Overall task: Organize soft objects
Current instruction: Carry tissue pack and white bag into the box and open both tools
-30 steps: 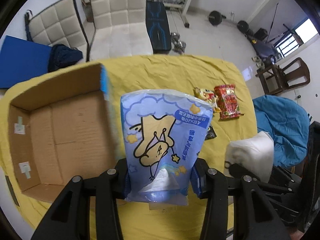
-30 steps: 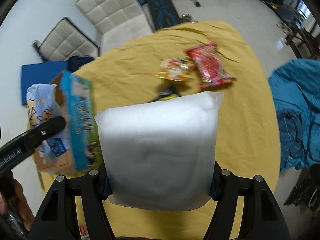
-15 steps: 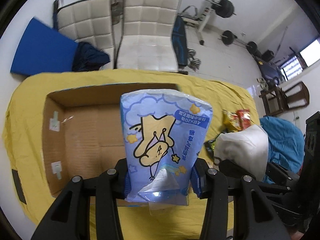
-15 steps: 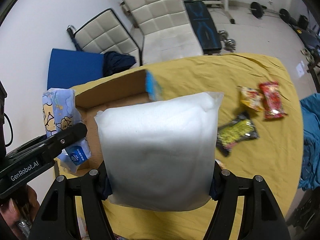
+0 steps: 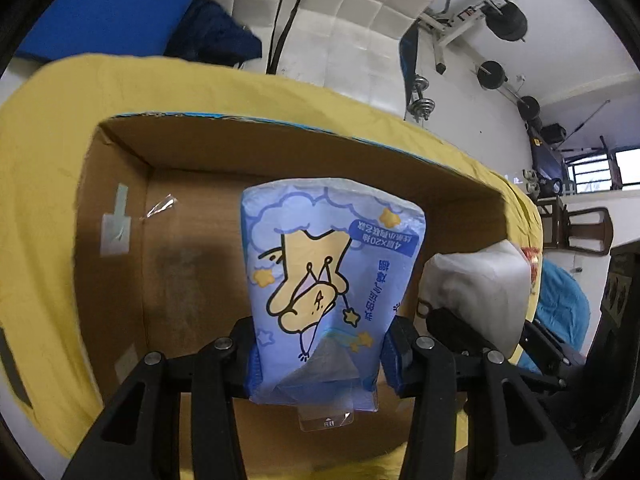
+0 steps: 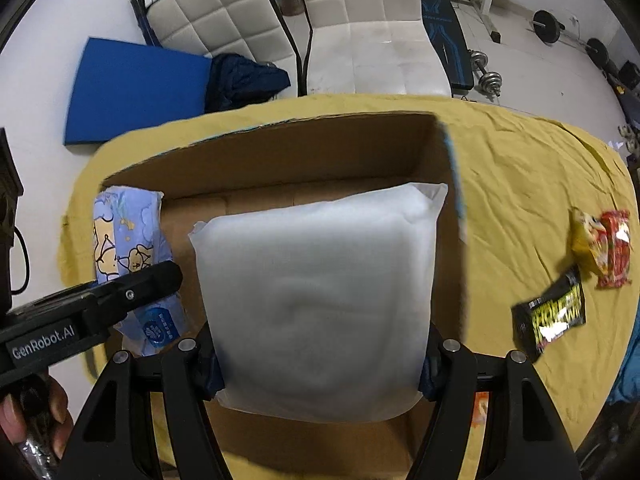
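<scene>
My left gripper [image 5: 320,356] is shut on a blue tissue pack [image 5: 332,276] with a yellow cartoon print and holds it over the open cardboard box [image 5: 192,272]. My right gripper [image 6: 320,364] is shut on a plain white soft pack [image 6: 320,304] and holds it over the same box [image 6: 288,160], to the right of the blue pack [image 6: 128,240]. The white pack also shows at the right of the left wrist view [image 5: 480,288]. The box floor looks bare where it shows.
The box sits on a table with a yellow cloth [image 6: 520,184]. A black snack bag [image 6: 554,316], a red one [image 6: 616,248] and a yellow one [image 6: 584,236] lie on the cloth to the right. White chairs [image 6: 360,12], a blue mat [image 6: 136,92] and gym weights stand behind.
Both grippers have swung left with their packs, from over the cloth to over the open box. The box now fills both views and the snack bags have slid to the right edge.
</scene>
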Demonstrator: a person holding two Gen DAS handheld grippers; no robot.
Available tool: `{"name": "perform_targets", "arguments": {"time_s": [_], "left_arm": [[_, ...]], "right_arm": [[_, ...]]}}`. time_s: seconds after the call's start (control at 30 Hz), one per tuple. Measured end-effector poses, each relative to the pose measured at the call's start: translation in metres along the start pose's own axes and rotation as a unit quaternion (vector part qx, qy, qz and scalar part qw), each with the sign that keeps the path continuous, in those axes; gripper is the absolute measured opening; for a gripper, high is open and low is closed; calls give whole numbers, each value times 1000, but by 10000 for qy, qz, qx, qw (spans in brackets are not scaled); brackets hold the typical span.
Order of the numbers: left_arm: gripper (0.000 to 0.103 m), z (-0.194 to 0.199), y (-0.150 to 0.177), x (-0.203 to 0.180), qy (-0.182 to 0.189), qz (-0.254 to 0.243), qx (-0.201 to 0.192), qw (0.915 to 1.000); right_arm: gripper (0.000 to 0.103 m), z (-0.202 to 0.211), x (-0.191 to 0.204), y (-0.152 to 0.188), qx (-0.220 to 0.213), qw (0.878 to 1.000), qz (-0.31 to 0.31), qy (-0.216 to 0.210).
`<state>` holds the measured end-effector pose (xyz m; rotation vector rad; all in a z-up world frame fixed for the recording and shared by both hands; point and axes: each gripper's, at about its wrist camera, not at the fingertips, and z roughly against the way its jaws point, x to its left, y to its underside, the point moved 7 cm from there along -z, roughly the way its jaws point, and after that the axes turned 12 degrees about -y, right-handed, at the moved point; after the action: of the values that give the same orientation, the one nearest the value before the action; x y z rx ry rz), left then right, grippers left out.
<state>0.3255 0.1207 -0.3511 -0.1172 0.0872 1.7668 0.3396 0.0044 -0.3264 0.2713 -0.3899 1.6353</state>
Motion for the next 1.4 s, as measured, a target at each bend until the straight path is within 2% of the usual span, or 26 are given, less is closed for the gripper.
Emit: {"name": "perform_targets", "arguments": {"time_s": [0.1, 0.3, 0.43, 0.57, 0.67, 0.8, 0.87, 1.1, 1.27, 1.4], "left_arm": [[46, -20, -10, 6, 200, 11, 223, 9996], [47, -58, -18, 1, 182, -192, 599, 9979], [51, -69, -17, -7, 279, -208, 768, 9964], [59, -69, -17, -11, 167, -323, 815, 9960], [73, -65, -15, -10, 120, -339, 793, 9962], [90, -49, -12, -9, -68, -366, 592, 9976], [101, -39, -10, -5, -238, -415, 473, 9977], [103, 11, 15, 8, -779, -587, -242, 9949], [103, 45, 46, 18, -977, -601, -707, 9909], [103, 60, 57, 25, -1178, -526, -1020, 9864]], "right_arm": [[72, -28, 1, -14, 132, 9998, 71, 162], [73, -64, -3, -28, 288, 9986, 161, 422], [75, -80, -11, -30, 458, 9973, 182, 542], [79, -87, -18, -29, 454, 9971, 164, 581], [85, -84, -22, -27, 426, 9970, 163, 618], [90, -75, -21, -23, 375, 9973, 213, 598], [101, -69, -21, -20, 304, 9972, 229, 637], [103, -48, -21, 2, 180, 9975, 240, 640], [103, -25, -18, 31, 27, 9981, 280, 554], [103, -4, -13, 52, -164, 9972, 359, 637]]}}
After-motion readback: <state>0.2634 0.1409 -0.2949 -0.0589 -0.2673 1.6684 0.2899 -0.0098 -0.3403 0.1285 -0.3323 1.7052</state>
